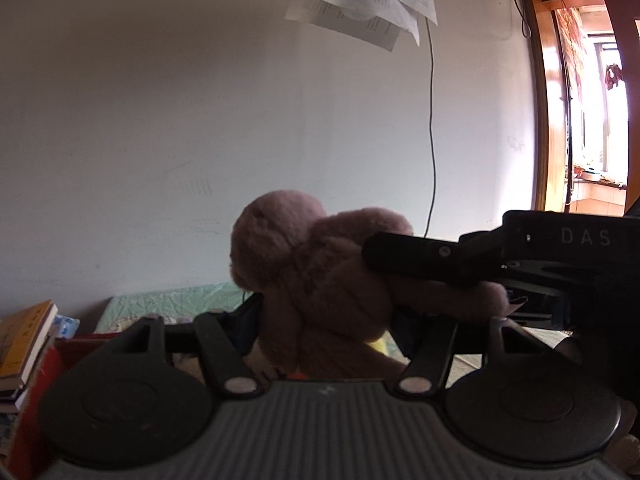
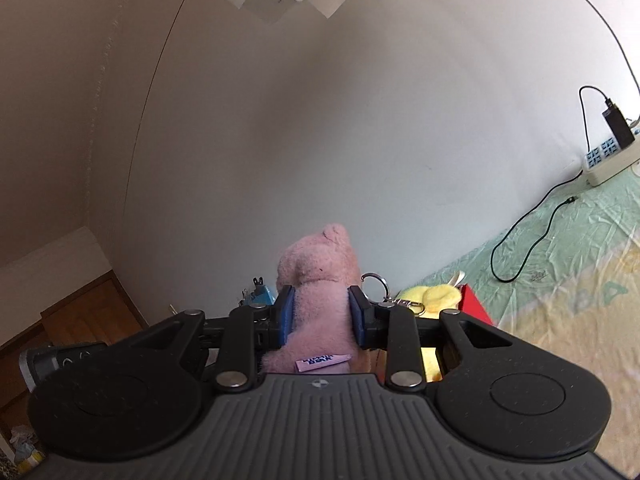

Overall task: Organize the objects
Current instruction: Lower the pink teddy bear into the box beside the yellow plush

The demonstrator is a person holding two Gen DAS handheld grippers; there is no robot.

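Clamping the pink plush bear (image 2: 316,300) mid-body, the right gripper (image 2: 322,312) had both blue pads (image 2: 285,314) pressed into the fur, jaws closed part-way w/ the toy filling the gap. Bear sat at 12 o'clock in the right wrist view, head up, a small pink label (image 2: 322,361) hanging at its lower end, close to the gripper body. Just past the right pad, at approx 1 o'clock, a metal key ring (image 2: 375,282) and clip showed, then a yellow plush (image 2: 434,298) beside a red box (image 2: 478,308). Farther out at 2 o'clock lay the green-patterned bedsheet (image 2: 568,256), a black cable (image 2: 532,232) across it, and a white power strip (image 2: 608,160) against the wall.

In the left wrist view the same bear (image 1: 316,280) hung at 12 o'clock, dark against the light, w/ the right gripper (image 1: 436,256) reaching in from 3 o'clock & gripping it. Left gripper (image 1: 326,320): fingertips hidden behind the toy, so can't tell how far apart its jaws stood or whether they touched it. Books (image 1: 24,340) were stacked at 9 o'clock. Beyond, papers (image 1: 360,0) hung high on the wall at 12 o'clock; a wooden doorway (image 1: 548,100) sat at 2 o'clock.
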